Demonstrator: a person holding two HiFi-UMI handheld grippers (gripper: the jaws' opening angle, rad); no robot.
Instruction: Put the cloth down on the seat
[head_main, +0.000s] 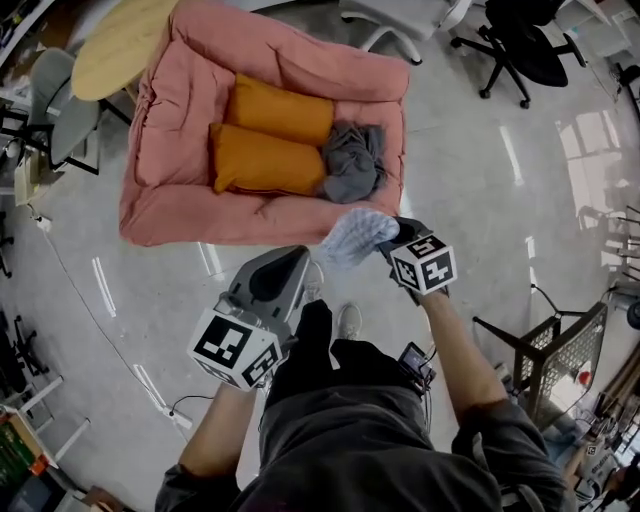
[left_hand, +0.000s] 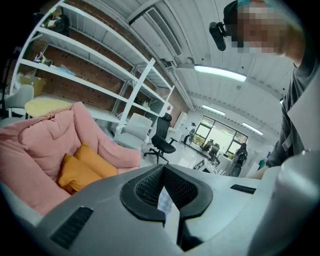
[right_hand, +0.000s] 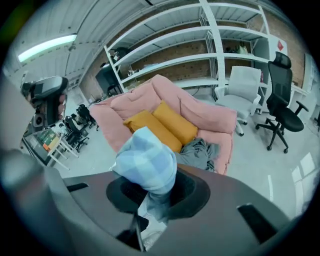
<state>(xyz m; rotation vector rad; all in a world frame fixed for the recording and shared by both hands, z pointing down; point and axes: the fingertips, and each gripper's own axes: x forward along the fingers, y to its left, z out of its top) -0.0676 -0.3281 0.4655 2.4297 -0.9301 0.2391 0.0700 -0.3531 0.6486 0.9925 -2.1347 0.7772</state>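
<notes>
The right claw (head_main: 388, 240) is pinching the cloth (right_hand: 147, 162): in the right gripper view the pale blue checked fabric bunches up out of the closed jaws and a fold of it trails down between them. The left claw (left_hand: 164, 196) has its jaws pressed almost together. A thin pale sliver shows in the narrow notch between them, though I cannot tell whether that is fabric or only floor seen through the gap. It appears to hold nothing.

From the head view, the cloth hangs in the air over the floor, just short of the near edge of the pink seat (head_main: 180, 205) and not touching it. On the seat lie two orange cushions (head_main: 265, 160), with a crumpled grey garment (head_main: 352, 160) against their right ends.

The task looks about half done: the cloth is picked up and brought close, but it is not yet over the seat. What is left is probably to carry it forward past the near rim, lower it onto a bare part of the seat, and spread the jaws to let it go.
</notes>
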